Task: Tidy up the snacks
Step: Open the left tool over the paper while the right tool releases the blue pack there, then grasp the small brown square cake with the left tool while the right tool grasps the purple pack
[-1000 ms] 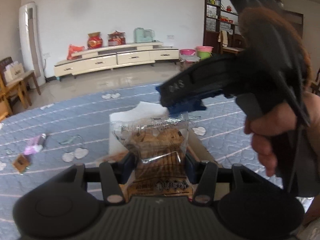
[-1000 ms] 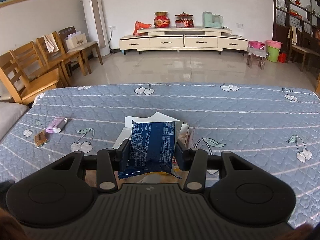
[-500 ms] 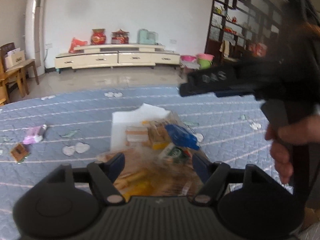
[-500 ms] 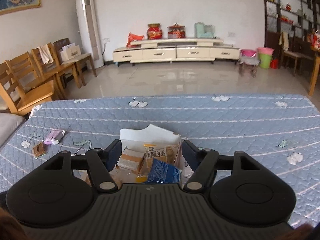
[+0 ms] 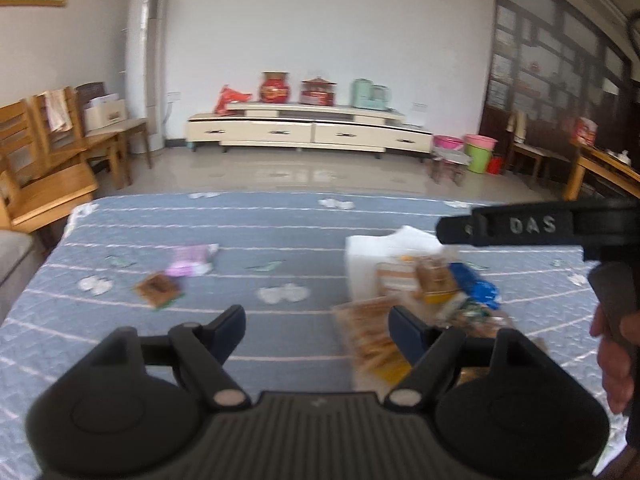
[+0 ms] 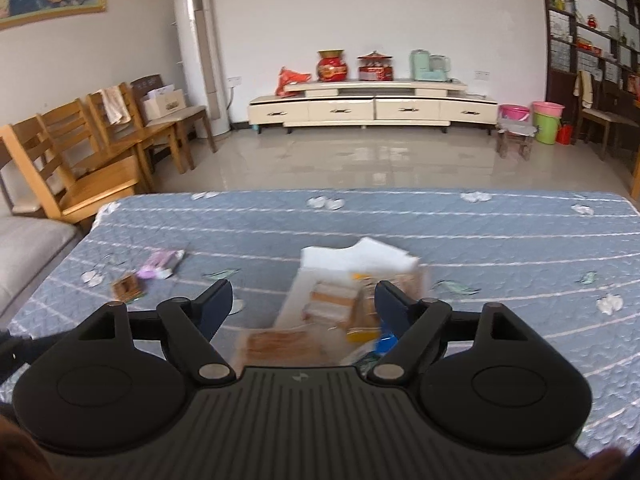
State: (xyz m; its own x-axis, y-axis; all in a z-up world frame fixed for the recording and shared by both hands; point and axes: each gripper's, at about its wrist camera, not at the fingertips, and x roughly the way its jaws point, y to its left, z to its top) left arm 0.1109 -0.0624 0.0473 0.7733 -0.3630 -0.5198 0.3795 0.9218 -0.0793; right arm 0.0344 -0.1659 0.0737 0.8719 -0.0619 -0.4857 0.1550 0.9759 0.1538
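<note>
Two loose snacks are left on the blue quilted cover: a pink packet (image 5: 191, 261) and, just beside it toward the near edge, a small brown packet (image 5: 157, 289); both lie well apart from the white box (image 6: 320, 276), in which several wrapped snacks are already gathered, among them a clear pack of biscuits (image 5: 370, 332) and a blue packet (image 5: 476, 286). The two loose packets are judged to be light and soft, with thin, slick film wrapping that would crumple and could slide out of a shallow pinch; the contents are probably brittle, so only modest pressure would be wanted. A hold across the middle of the short side, with the fingers set low against the cover, is thought safest, since the sealed end tabs would fold and let the packet swing. The soft cover would give under the fingers, which may help in getting under a flat packet. The left gripper (image 5: 316, 330) is held spread wide with nothing between its fingers, above the cover between the loose packets and the box. The right gripper (image 6: 304, 304) is likewise spread and empty, above the box.
</note>
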